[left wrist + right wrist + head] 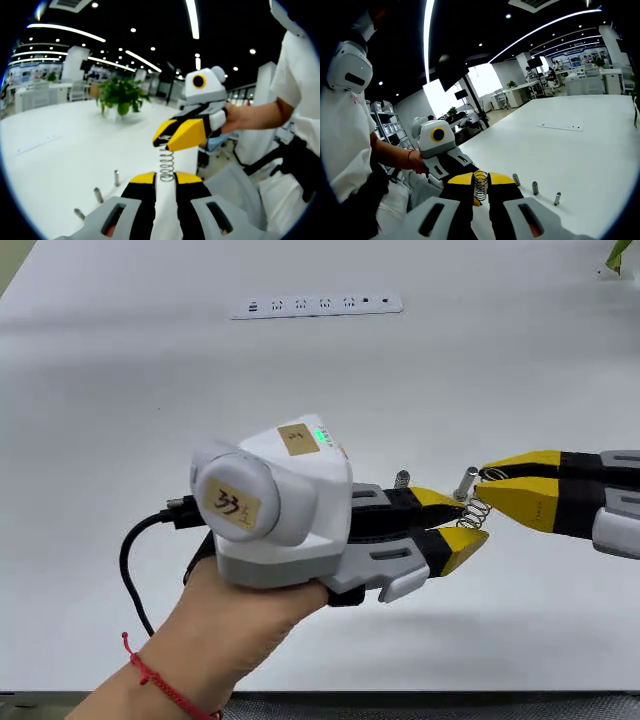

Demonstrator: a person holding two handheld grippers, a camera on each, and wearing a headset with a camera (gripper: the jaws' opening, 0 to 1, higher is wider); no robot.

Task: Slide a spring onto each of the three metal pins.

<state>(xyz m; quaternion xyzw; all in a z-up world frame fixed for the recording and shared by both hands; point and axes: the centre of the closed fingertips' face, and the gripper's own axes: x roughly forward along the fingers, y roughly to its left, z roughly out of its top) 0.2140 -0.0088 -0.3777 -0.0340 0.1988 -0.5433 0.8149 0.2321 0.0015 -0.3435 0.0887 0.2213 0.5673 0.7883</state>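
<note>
The spring (478,510) is thin bare metal wire, bright and shiny. The pins (535,187) are grey metal with a duller shine. The left gripper (465,520) has a smooth, a little glossy white and grey plastic shell, matt yellow jaw tips and a tan paper label (232,505). The table (120,410) is white, smooth, nearly matt. A red woven cord (150,677) is on the wrist.

This is a large open-plan office. A broad white worktop (120,440) carries a power strip (316,306) near its far edge, and a potted plant (121,95) stands on it further off. Long strip lights (426,30) and round spotlights (133,30) line a dark ceiling (470,30). Rows of white desks (520,92) stand beyond, with a metal shelving rack (390,132) off the worktop's end.
</note>
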